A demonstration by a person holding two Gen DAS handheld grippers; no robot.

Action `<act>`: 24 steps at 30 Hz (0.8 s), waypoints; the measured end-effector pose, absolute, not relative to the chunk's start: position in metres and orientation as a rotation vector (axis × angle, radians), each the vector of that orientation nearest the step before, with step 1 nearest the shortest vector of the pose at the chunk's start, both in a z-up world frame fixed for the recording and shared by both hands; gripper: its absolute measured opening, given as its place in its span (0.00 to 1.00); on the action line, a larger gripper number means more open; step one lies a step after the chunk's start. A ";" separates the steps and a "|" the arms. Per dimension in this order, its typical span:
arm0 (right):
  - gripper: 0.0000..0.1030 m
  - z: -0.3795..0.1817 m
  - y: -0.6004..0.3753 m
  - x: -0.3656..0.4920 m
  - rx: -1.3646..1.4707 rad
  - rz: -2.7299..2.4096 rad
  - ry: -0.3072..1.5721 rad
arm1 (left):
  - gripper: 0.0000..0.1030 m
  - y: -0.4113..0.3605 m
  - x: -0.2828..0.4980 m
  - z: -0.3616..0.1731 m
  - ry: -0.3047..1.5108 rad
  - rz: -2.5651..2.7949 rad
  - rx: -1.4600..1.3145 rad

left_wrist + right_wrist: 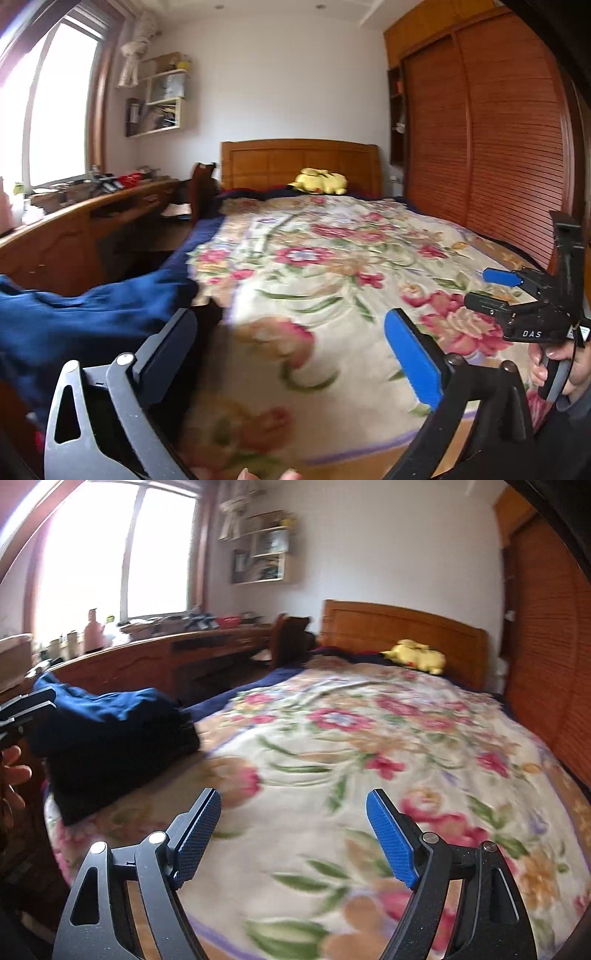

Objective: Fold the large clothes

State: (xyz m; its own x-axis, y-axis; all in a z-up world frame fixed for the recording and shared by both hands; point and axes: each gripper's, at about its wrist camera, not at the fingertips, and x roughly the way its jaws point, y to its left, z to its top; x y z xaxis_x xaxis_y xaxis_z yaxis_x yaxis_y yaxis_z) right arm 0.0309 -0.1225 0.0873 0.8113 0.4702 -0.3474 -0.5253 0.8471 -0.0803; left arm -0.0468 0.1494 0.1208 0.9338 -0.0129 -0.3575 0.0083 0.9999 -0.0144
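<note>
A dark blue garment [74, 325] lies bunched at the bed's near left corner; in the right wrist view the garment [110, 738] is a heap left of centre. My left gripper [291, 343] is open and empty, held above the bed, with the garment beside its left finger. My right gripper [293, 834] is open and empty above the floral blanket [369, 757], apart from the garment. The right gripper [484, 286] also shows at the right of the left wrist view, held in a hand.
The floral blanket [332, 266] covers the bed. A yellow plush toy [320, 181] lies by the wooden headboard [299, 162]. A cluttered wooden desk [85, 218] runs along the left under the window. A slatted wardrobe [491, 140] stands on the right.
</note>
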 end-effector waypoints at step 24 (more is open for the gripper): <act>0.80 0.024 -0.208 0.038 -0.064 0.313 0.254 | 0.99 -0.016 0.041 0.042 0.426 -0.069 -0.013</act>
State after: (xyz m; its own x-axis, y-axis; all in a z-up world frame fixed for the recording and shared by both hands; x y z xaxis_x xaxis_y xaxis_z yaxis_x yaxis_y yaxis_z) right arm 0.0382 -0.2083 0.0237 0.9199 0.2966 -0.2565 -0.3127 0.9496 -0.0235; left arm 0.0407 -0.0156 0.0415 0.9083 -0.0696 -0.4125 0.0642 0.9976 -0.0269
